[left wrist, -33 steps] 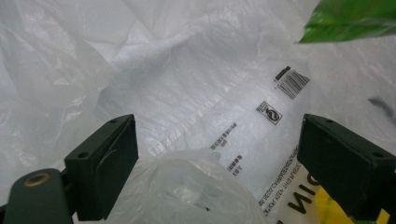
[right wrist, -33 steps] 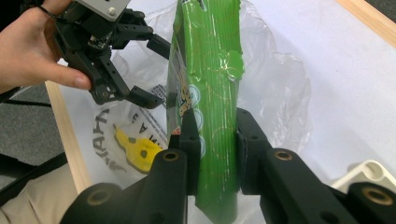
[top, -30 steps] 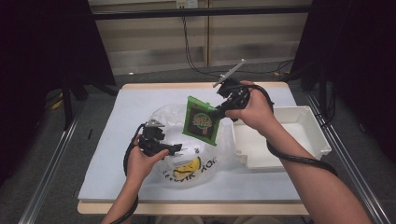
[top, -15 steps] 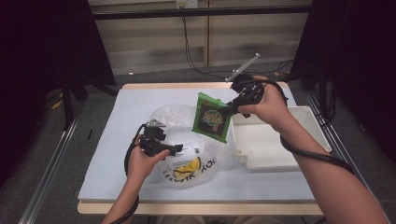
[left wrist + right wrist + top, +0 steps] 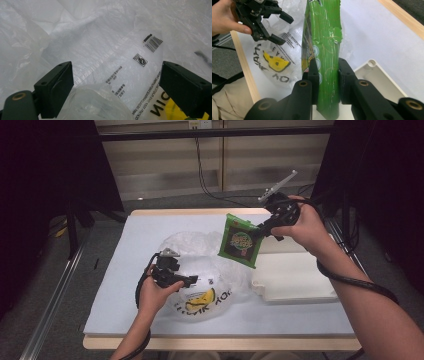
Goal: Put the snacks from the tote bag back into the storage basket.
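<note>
Two claws at work, and your right gripper point(image 5: 325, 75) is the busy one: its jaws are pinched flat on the green snack packet point(image 5: 241, 240), which hangs in the air with its long axis running straight out from the jaws, away from your hand. Just below and to the tray side of that claw sits the white tray point(image 5: 300, 280), so my read is the coming move is a short drop down into it, and your right hand is by far the nearer one. Farther off, across the table, your left gripper point(image 5: 181, 276) rests on the clear plastic bag point(image 5: 210, 285), jaws spread wide with crumpled film between them, pressing on nothing that I can see.
</note>
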The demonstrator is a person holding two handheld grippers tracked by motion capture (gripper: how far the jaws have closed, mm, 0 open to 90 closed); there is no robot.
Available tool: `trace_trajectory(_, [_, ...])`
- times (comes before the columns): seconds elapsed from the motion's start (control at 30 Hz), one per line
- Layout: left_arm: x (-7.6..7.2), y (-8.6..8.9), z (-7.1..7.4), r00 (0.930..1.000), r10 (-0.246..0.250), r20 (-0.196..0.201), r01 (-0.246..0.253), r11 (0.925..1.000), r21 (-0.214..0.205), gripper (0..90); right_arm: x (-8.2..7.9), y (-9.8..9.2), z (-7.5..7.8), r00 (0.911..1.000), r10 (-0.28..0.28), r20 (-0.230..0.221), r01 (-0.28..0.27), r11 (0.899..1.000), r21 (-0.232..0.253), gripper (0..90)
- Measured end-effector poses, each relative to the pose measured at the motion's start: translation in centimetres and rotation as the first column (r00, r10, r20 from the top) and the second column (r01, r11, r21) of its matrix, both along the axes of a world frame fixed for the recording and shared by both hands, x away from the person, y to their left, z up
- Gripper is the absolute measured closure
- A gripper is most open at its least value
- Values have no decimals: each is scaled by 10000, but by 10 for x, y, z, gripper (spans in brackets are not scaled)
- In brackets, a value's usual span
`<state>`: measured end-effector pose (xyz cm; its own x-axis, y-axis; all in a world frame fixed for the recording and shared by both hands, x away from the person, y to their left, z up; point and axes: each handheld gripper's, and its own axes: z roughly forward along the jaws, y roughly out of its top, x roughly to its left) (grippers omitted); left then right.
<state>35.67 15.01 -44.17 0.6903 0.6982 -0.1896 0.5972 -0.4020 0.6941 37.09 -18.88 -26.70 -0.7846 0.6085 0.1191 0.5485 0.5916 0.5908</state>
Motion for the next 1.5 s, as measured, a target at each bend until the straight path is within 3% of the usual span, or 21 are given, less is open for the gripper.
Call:
trace_trajectory(0.33, [0,0,2,10000,21,35,-21,9999,-139,120,5,-25,6,9997,-212,91,213,9997,-154,767])
trace_trajectory(0.93, [3,1,0,10000,44,-3,-44,10000,-57,120,20,-58,-3,9987,-502,45,504,9969,-608,767])
trace_trajectory(1.17, [4,-1,1,9999,-164,-34,164,9999,5,119,23,-69,-7,9981,-608,-18,606,9964,-589,767])
trace_trajectory(1.2, [3,-2,1,10000,-42,-33,41,9999,-152,119,23,-71,-8,9980,-636,-32,633,9961,-608,767])
trace_trajectory(1.43, [5,-1,2,9997,-231,10,231,9996,184,118,25,-80,-14,9974,-714,-89,707,9954,-646,767])
trace_trajectory(1.5, [5,-1,1,9998,-196,-10,196,9998,73,118,25,-83,-15,9971,-761,-91,754,9953,-607,767])
